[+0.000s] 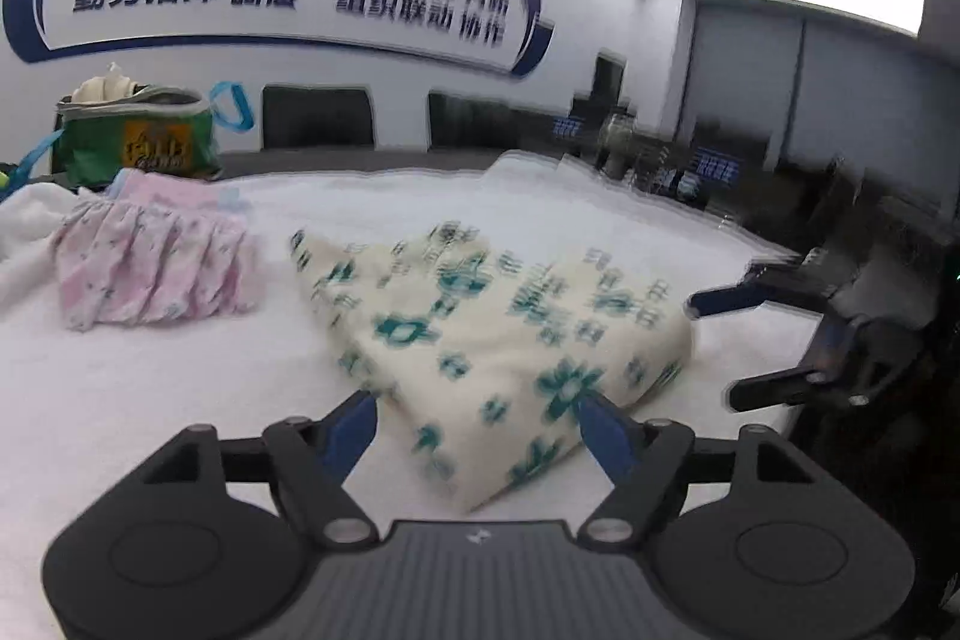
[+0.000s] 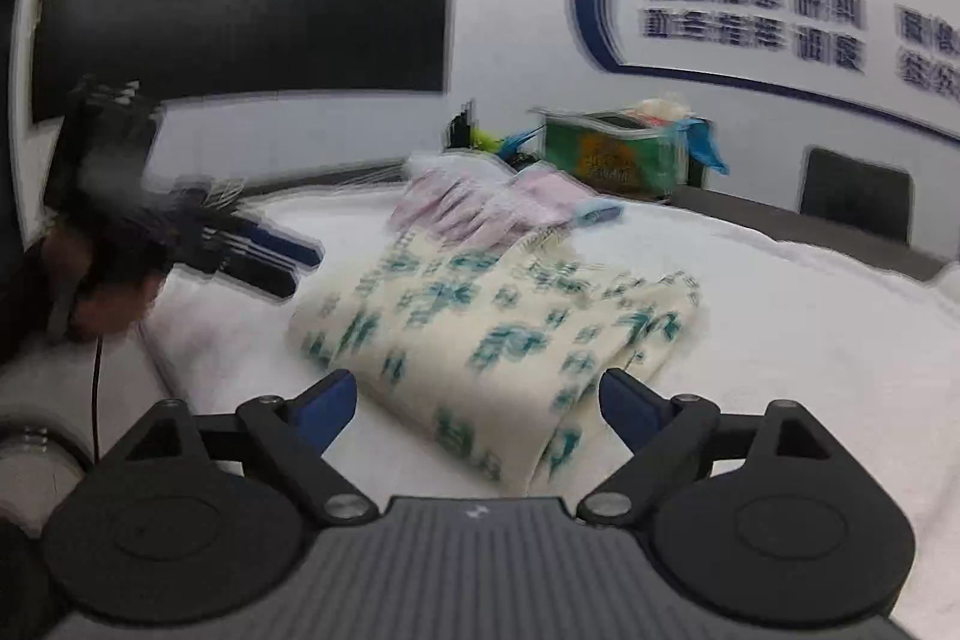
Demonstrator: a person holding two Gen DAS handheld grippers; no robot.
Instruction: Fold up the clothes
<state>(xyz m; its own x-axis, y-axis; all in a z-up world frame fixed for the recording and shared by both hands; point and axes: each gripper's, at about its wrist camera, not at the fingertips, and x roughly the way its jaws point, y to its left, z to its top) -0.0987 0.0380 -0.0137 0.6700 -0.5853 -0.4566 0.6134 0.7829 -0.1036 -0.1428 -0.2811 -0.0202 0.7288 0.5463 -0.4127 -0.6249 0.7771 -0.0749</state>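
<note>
Lying folded, cream garment (image 1: 480, 328) | near corner between jaws | edges blurred

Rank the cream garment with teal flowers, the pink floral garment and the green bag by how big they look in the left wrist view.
1. Cream garment with teal flowers, largest, though it lies nearest the camera.
2. Pink floral garment.
3. Green bag, slightly smaller in the picture, but it stands farther back, so true size against the pink one is unsure.

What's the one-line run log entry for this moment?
left tongs: open, empty | right tongs: open, empty | cream floral garment: folded, on white cloth | pink garment: folded beside it
</note>
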